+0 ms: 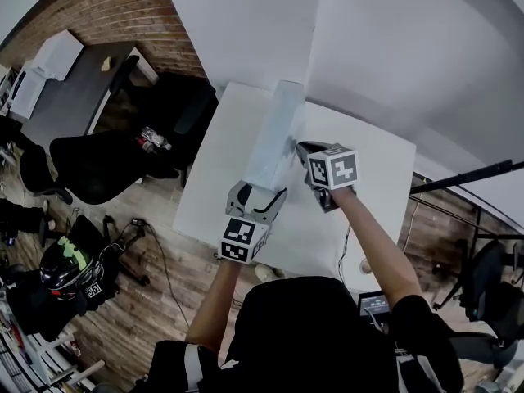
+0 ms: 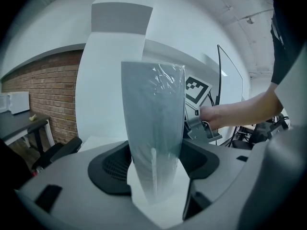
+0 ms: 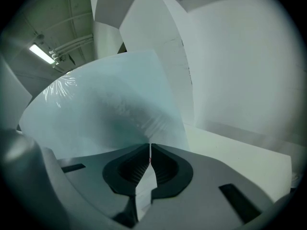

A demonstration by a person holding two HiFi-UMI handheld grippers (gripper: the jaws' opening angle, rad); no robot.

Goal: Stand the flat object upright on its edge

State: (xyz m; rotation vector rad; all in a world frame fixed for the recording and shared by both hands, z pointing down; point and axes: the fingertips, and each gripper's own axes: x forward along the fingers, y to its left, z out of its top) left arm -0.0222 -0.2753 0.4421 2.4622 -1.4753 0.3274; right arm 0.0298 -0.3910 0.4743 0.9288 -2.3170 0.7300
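At lower centre of the head view, the left gripper clasps the near end of the pale blue-grey glossy flat sheet, hiding its corners. The right gripper pinches its right edge. The sheet's long axis runs up-frame over the white square table, bare at right.
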